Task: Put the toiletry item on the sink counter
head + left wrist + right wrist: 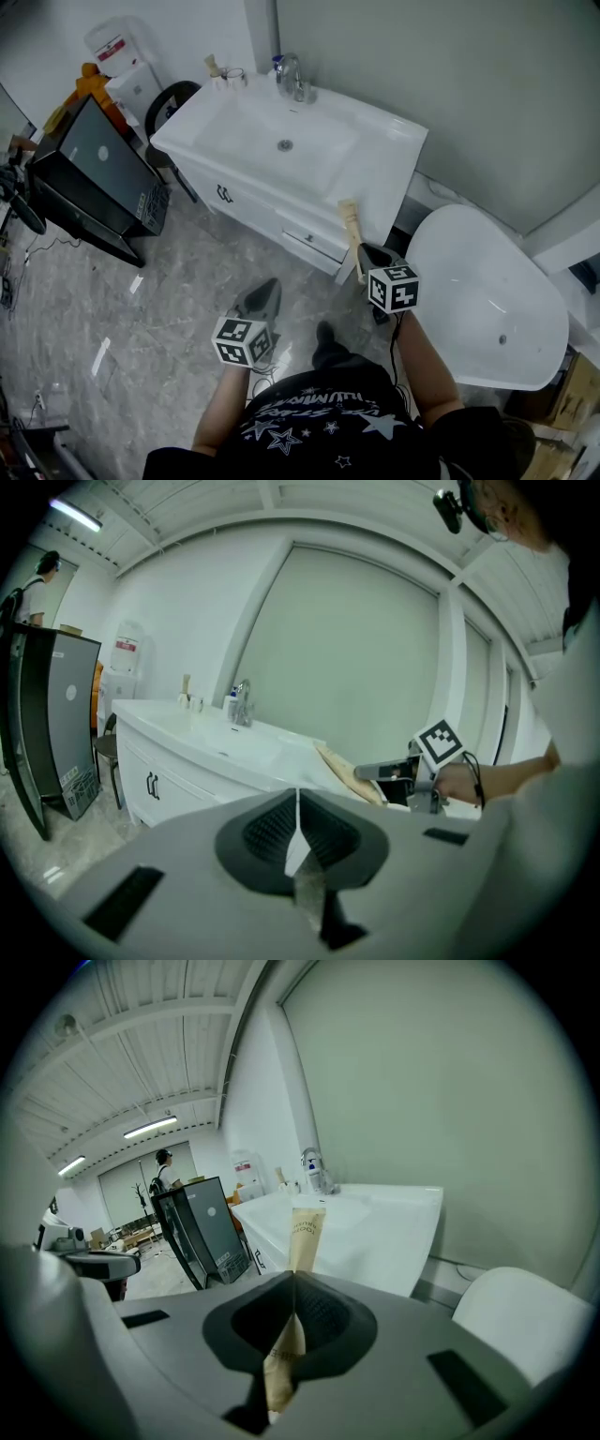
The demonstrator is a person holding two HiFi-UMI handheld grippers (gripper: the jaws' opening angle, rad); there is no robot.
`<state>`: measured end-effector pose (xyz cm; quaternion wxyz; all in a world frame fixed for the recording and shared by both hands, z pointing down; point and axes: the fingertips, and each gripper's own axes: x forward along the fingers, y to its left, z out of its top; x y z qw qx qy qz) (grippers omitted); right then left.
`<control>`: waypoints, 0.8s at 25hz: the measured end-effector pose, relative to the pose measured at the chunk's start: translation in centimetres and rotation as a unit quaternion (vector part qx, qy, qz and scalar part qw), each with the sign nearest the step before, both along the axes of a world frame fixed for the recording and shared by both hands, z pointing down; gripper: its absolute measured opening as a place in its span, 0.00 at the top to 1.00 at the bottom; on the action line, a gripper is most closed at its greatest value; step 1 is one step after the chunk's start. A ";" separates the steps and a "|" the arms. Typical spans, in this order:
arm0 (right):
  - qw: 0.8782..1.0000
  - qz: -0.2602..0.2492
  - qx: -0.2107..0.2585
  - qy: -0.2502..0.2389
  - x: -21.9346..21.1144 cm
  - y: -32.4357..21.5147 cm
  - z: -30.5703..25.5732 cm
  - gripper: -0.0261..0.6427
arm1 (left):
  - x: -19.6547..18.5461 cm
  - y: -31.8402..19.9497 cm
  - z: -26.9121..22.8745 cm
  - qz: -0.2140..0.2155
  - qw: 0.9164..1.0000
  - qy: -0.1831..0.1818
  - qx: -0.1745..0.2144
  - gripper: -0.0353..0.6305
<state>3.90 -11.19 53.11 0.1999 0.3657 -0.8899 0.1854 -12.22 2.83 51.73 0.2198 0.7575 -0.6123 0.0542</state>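
Note:
A tan toothbrush packet (351, 228) sticks out of my right gripper (374, 256), which is shut on it, just in front of the right corner of the white sink counter (384, 150). In the right gripper view the packet (302, 1237) rises upright from between the closed jaws, with the counter (394, 1218) beyond it. My left gripper (263, 298) hangs lower, over the floor in front of the cabinet, shut and holding nothing. From the left gripper view the packet (347, 772) and my right gripper (394, 772) show at the right.
A faucet (292, 79) and small bottles (223, 73) stand at the back of the counter. A white bathtub (487, 300) lies to the right. A black cabinet (94, 178) stands at the left on the grey marble floor (169, 309). A person stands far off in the room (165, 1171).

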 end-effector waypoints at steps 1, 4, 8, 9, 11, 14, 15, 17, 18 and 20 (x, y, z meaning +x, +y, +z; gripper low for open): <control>1.000 0.000 -0.002 -0.002 -0.1 -0.7 0.0 0.93 | 0.0 -0.6 -0.1 -0.001 1.000 0.000 0.000 0.91; 1.000 0.003 -0.007 -0.009 -0.5 -3.0 -0.1 0.93 | -0.3 -2.7 -0.4 -0.004 1.000 -0.001 -0.001 0.91; 1.000 0.005 -0.012 -0.011 -0.6 -6.1 0.1 0.93 | -0.4 -5.8 -0.8 -0.006 1.000 -0.006 0.001 0.91; 1.000 0.005 -0.014 -0.012 -0.5 -7.0 0.2 0.93 | -0.4 -6.6 -0.9 -0.007 1.000 -0.008 0.001 0.91; 1.000 0.009 -0.017 -0.014 -0.4 -8.7 0.4 0.93 | -0.3 -8.2 -1.1 -0.008 1.000 -0.012 0.002 0.91; 1.000 0.021 -0.018 -0.009 -0.1 -11.0 0.8 0.93 | -0.4 -10.2 -1.0 -0.011 1.000 -0.014 0.000 0.91; 0.999 0.027 -0.017 -0.003 0.0 -11.8 0.9 0.93 | -0.4 -10.8 -1.0 -0.013 1.000 -0.013 0.000 0.91; 0.999 0.034 -0.016 0.002 0.2 -13.2 1.0 0.93 | -0.2 -12.0 -1.1 -0.015 1.000 -0.012 0.000 0.91; 0.999 0.035 -0.019 -0.001 0.2 -13.7 1.0 0.93 | -0.1 -12.4 -1.1 -0.014 1.000 -0.012 0.000 0.91; 0.999 0.032 -0.027 -0.011 0.0 -14.3 1.0 0.93 | -0.1 -13.1 -1.2 -0.011 1.000 -0.013 -0.002 0.91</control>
